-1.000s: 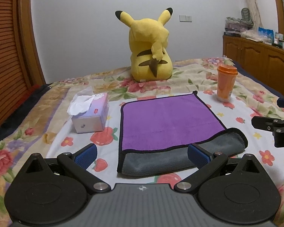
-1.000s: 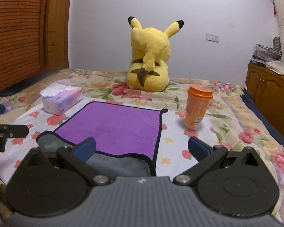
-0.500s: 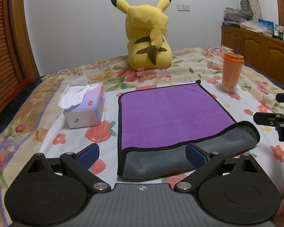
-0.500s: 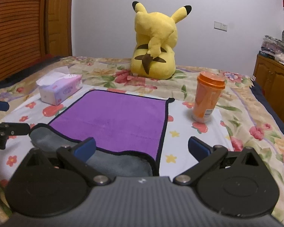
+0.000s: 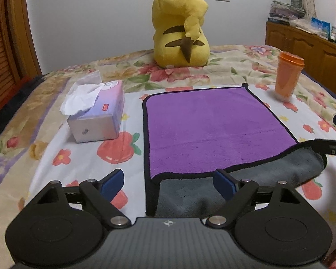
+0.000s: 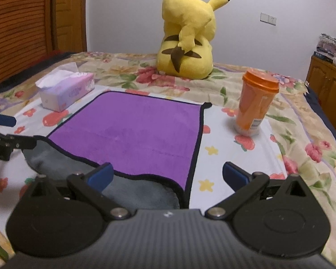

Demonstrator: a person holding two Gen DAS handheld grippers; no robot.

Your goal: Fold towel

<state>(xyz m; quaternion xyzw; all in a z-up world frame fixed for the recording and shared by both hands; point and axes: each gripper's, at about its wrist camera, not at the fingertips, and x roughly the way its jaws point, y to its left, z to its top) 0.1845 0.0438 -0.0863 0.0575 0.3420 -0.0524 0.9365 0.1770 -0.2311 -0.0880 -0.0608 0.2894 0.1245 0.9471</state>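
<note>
A purple towel with black trim lies flat on the flowered bed; its near edge is turned over, showing the grey underside. It also shows in the right wrist view. My left gripper is open, its fingers straddling the towel's near left corner. My right gripper is open, straddling the near right corner. Each gripper's tip shows at the edge of the other's view, the right one and the left one.
A tissue box stands left of the towel. An orange lidded cup stands at its far right. A yellow plush toy sits behind it. A wooden cabinet is at the right, a wooden door at the left.
Both grippers have moved forward and lower toward the towel's near corners. They stay open. The towel has not moved.
</note>
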